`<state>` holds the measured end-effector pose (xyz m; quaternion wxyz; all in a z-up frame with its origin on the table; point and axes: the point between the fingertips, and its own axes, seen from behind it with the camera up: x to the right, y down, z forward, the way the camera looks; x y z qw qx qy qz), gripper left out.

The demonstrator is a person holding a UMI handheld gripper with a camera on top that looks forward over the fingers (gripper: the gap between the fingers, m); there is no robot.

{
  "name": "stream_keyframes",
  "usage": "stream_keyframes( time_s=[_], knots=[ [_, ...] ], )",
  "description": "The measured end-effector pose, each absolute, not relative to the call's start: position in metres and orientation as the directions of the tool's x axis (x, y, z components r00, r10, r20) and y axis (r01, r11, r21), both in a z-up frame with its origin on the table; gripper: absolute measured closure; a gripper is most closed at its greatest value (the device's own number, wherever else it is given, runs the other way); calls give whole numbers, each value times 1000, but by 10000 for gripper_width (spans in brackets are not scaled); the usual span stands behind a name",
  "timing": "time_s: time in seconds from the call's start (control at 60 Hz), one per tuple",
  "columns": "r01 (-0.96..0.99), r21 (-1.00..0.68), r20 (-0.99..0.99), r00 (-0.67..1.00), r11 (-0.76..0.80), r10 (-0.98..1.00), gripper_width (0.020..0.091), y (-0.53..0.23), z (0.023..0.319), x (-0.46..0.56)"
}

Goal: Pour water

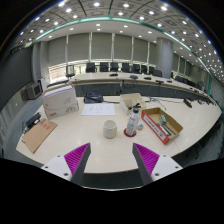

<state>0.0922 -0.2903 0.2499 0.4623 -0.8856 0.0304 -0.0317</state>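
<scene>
Jaws wide and empty, white cup (109, 128) and bottle (133, 122) well beyond them

I've got just the one view, riding on the gripper (112, 160) and looking forward along its fingers at the bottom of frame. It sits above the table (110, 150), set back, facing across the room toward windows (100, 45) at the top.

Table (110, 140) smooth, pale, matt; bottle (132, 122) clear plastic (glossy); box (161, 123) cardboard.
</scene>
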Motion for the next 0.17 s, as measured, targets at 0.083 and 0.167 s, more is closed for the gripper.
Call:
stream_keyframes(
  time_s=[0.083, 0.167],
  knots=[
    [-13, -820, 44, 995, -572, -85, 244, -294, 250, 87],
    [8, -821, 56, 996, -570, -66, 246, -296, 251, 81]
  ],
)
